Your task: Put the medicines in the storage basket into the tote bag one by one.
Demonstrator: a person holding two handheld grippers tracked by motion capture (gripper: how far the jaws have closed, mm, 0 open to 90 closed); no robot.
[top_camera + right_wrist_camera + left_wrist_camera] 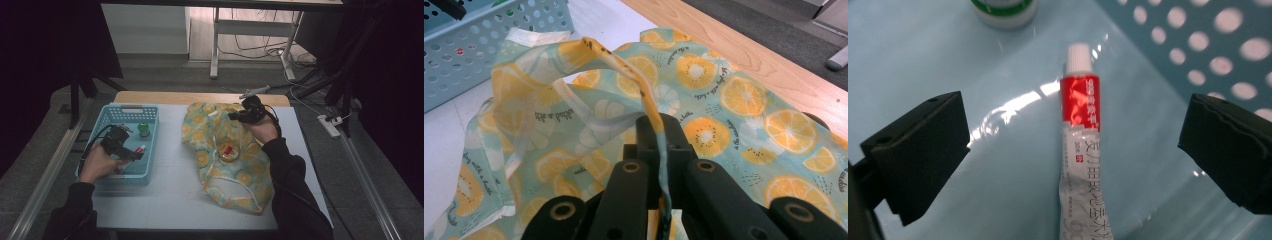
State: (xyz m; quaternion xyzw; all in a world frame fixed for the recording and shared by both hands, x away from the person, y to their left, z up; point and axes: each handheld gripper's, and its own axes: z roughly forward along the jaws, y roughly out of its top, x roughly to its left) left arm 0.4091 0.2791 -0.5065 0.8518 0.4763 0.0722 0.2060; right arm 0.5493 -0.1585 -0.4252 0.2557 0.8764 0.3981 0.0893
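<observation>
A red and white ointment tube [1080,145] with a white cap lies on the floor of the blue basket [112,116]; it also shows as the tube [136,150] in the high view. My left gripper [1073,145] hangs low over it, open, one jaw on each side and neither touching it. A lemon-print cloth bag [225,160] is spread on the white table. My right gripper [659,150] is shut on the bag's strap [624,65] at its far edge and lifts it into a loop. A small round tin with a red label [228,151] lies in the bag.
A white jar with a green lid [144,130] stands in the basket, just past the tube's cap. The table's wooden far edge [200,97] runs behind the bag. A white desk frame and cables stand on the floor beyond.
</observation>
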